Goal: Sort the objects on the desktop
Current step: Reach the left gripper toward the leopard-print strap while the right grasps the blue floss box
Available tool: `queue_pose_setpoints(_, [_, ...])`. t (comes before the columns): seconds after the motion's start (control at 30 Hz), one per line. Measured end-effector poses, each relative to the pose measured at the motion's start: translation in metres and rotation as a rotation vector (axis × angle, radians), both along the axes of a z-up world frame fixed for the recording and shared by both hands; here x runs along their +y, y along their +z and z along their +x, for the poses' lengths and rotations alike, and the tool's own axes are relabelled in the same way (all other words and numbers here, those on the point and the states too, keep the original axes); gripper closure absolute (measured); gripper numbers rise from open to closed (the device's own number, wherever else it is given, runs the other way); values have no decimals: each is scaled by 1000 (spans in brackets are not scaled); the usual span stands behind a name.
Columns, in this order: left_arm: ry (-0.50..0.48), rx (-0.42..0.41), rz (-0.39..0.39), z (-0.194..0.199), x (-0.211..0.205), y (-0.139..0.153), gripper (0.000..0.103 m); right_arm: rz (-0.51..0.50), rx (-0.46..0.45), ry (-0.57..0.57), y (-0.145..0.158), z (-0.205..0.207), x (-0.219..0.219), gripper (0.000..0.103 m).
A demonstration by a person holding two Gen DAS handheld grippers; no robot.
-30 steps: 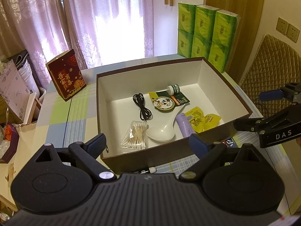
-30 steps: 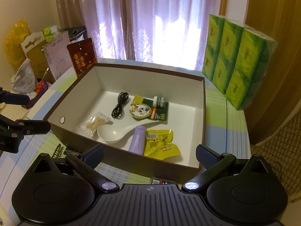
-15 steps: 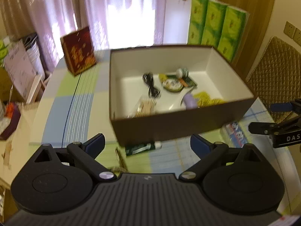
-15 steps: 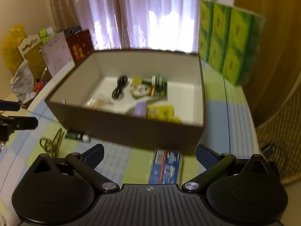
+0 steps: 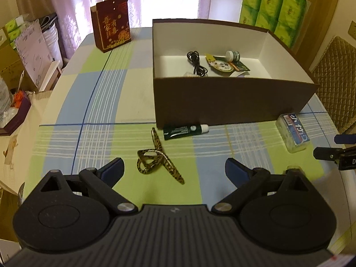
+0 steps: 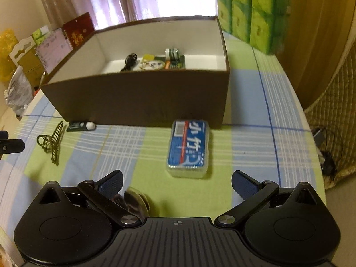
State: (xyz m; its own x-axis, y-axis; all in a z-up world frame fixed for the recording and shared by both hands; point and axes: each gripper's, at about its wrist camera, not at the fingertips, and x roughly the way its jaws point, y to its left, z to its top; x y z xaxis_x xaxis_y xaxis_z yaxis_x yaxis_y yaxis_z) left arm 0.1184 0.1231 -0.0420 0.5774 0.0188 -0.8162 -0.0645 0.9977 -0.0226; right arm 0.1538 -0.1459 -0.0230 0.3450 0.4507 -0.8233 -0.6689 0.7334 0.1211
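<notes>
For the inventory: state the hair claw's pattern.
The hair claw is leopard print, brown and yellow; clearest in the left wrist view.

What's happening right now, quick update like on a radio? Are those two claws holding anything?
Left gripper open, empty, above hair claw. Right gripper open, empty, facing blue-labelled pack. Green tube on cloth beside brown box. Nothing blocking.

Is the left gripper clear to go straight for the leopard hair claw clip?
Probably yes. The left gripper is open, and the hair claw clip lies on the tablecloth just ahead between its fingers, nothing across the path. The green tube and brown box sit farther back.
</notes>
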Motion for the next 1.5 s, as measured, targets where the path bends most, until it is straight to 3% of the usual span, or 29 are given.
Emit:
queue_pose_setpoints(0.57, [38,26,30,22,6,-34,7,-34,-60,-46,-44,37,29,3])
queue_pose_setpoints(0.77, [38,32,47,26,7,-40,7,-51,-57,-63,-56,54,44,18])
queue_pose_setpoints(0.83, [40,32,52,27,8,-42,7,-53,-53,-63,-59,56,45,34])
queue_pose_setpoints(0.93, [43,30,57,28,9,-45,7,-61,-64,-46,-60,55,45,47])
queue_pose_setpoints(1.27, [59,30,96,44,10,-60,9,-69,-63,-34,-59,36,26,47])
queue_pose_setpoints(1.5, [39,44,125,58,10,-72,27,-74,-57,-39,-58,26,15,47])
